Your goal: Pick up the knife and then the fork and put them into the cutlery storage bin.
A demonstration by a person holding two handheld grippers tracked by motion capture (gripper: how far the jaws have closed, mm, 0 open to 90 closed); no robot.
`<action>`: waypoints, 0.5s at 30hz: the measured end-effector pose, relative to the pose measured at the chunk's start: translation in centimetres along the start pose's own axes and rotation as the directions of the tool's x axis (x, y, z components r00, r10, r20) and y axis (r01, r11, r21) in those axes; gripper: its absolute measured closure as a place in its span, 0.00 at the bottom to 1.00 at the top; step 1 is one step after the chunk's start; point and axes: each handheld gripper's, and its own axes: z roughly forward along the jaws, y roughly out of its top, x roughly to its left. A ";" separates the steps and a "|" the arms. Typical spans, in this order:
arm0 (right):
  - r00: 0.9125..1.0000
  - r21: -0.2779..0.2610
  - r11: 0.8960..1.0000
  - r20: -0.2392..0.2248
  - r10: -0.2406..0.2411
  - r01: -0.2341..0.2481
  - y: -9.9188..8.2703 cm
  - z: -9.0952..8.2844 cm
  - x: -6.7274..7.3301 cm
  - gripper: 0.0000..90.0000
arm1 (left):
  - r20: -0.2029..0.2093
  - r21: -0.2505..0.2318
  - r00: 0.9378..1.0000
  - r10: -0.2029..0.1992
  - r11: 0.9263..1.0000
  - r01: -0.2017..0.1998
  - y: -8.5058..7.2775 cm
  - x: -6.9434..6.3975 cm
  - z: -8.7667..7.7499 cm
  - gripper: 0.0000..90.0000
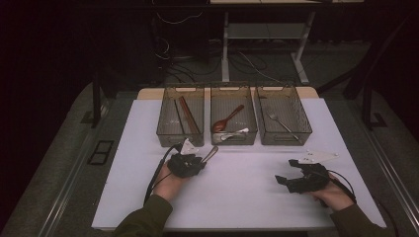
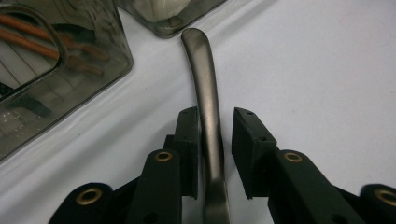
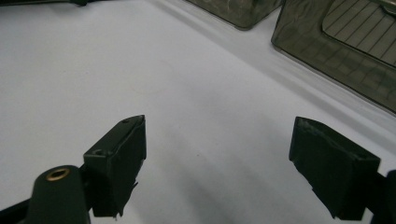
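Dark room, white table point(image 1: 123, 187) with three smoked bins along its far edge: left bin point(image 1: 181, 116) with chopsticks, middle bin point(image 1: 233, 115) with spoons, right bin point(image 1: 282, 116) with a fork. Metal utensil handle point(image 2: 208, 100) lies just in front of the gap between left and middle bins. Left gripper point(image 2: 215, 135) straddles it, jaws narrowed; one pad looks to touch, the other shows a slim gap, so not yet clamped. Right gripper point(image 3: 219, 163) sits wide open and empty near the table's right front. Risk: smooth, thin handle may slide or pivot out if lifted on so narrow a pinch; tip could also knock a bin wall.
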 end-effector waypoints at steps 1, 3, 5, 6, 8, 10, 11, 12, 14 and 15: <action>1.000 0.001 1.000 0.001 -0.002 0.002 0.0 0.0 0.0 0.21 | 0.000 0.003 1.000 0.003 1.000 -0.003 0.0 0.0 0.0 0.81; 1.000 0.001 1.000 0.000 -0.002 0.002 0.0 0.1 0.0 0.21 | 0.001 0.004 1.000 0.001 1.000 -0.001 0.0 0.1 0.0 0.85; 1.000 0.000 1.000 -0.001 -0.002 0.002 0.0 0.1 0.0 0.21 | 0.010 0.003 1.000 -0.004 1.000 0.004 0.0 0.2 0.0 0.87; 1.000 0.000 1.000 -0.002 -0.001 0.001 0.0 0.1 0.0 0.21 | 0.011 0.005 1.000 -0.004 1.000 0.004 0.0 0.2 -0.1 0.87; 1.000 0.001 1.000 -0.004 0.001 -0.001 0.0 0.1 0.0 0.21 | 0.013 0.004 1.000 -0.001 1.000 0.001 0.0 0.2 0.0 0.87; 1.000 0.004 1.000 -0.009 0.003 -0.003 0.0 0.1 -0.1 0.21 | 0.018 0.002 1.000 -0.002 1.000 0.002 0.0 0.3 -0.1 0.88; 1.000 0.006 1.000 -0.015 0.010 -0.010 0.0 0.1 0.0 0.21 | 0.021 0.001 1.000 -0.002 1.000 0.002 0.0 0.3 -0.1 0.88; 1.000 0.010 1.000 -0.021 0.015 -0.014 0.0 0.1 -0.1 0.21 | 0.021 0.001 1.000 0.001 1.000 -0.001 0.0 0.3 -0.1 0.88; 0.998 0.012 1.000 -0.051 0.026 -0.026 0.0 0.2 -0.2 0.20 | 0.025 0.006 1.000 0.013 1.000 -0.013 0.0 0.3 -0.1 0.88; 0.998 0.015 0.999 -0.060 0.033 -0.032 0.0 0.3 -0.2 0.20 | 0.028 0.005 1.000 0.013 1.000 -0.013 0.0 0.3 -0.1 0.88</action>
